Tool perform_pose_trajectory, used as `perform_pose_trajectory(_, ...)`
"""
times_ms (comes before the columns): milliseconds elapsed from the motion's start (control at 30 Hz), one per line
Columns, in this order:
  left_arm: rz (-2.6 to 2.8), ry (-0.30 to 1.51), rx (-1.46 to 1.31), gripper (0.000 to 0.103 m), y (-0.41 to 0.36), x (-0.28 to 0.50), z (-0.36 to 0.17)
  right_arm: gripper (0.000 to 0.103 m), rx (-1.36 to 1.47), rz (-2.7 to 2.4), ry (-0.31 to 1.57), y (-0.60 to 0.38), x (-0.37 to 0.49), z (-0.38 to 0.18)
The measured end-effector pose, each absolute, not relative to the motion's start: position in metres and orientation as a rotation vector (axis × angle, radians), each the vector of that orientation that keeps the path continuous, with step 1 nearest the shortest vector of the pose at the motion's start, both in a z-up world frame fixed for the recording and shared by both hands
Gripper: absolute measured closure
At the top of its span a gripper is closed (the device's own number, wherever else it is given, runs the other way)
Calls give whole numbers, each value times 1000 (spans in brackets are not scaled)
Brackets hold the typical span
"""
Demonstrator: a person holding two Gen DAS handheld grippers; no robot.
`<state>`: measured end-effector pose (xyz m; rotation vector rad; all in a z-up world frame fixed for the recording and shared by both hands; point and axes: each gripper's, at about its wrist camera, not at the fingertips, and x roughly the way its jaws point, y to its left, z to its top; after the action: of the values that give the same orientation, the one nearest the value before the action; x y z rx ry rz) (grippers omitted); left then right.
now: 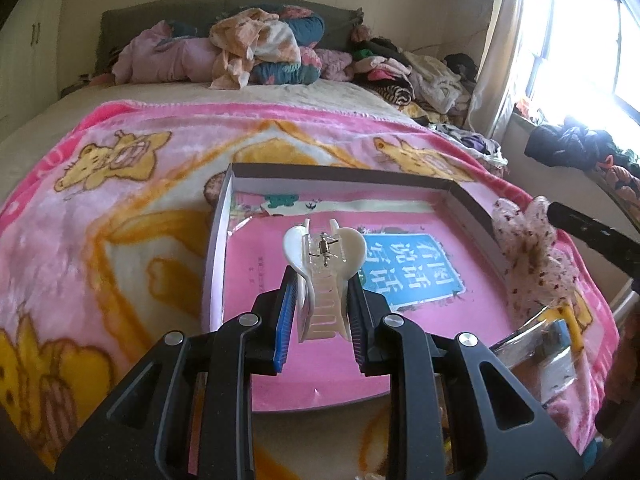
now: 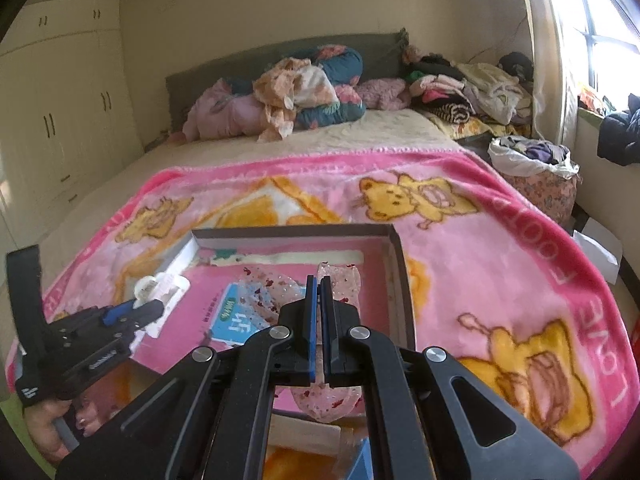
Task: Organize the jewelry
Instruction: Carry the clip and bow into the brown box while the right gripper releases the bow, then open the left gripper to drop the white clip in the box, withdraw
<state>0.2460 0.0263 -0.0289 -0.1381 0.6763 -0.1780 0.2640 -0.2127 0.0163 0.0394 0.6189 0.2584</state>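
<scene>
left gripper (image 1: 320,304) clamps cream claw hair clip (image 1: 324,264) | right gripper (image 2: 319,320) pinches sheer pink red-speckled bow (image 2: 340,280) | over box (image 1: 344,180)

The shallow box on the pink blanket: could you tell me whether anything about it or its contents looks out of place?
Mildly odd: the box holds a pink book rather than jewelry. The white claw hair clip in the left tool and the speckled pink scrunchie in the right tool hang above it. Nothing looks damaged.
</scene>
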Motion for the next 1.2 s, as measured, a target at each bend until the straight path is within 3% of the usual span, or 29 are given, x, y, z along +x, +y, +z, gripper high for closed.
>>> perform_pose_trajectory(600,-183,723,-135,86,24,248,-46,99,30,119,724,-233,295,-28)
perform_pose_trajectory(667,-182,723,-133,86,24,249,-46,88,38,117,726,-235,294,-29)
perform_pose_trajectory(733,-180,724,-134,86,24,249,-46,62,42,116,707,-237,291,-28)
perform_pose_trajectory(867,-173,723,-128,86,23,248,-47,52,47,126,665,-240,280,-20)
perform_pose_trajectory(933,-169,723,-129,86,24,247,-46,36,47,129,634,-243,271,-14)
perform_pose_trajectory(1133,-155,705,-128,85,24,241,-40,18,15,140,561,-241,247,-2)
perform_pose_trajectory(1200,-148,697,-129,83,25,238,-37,18,14,145,546,-241,239,0)
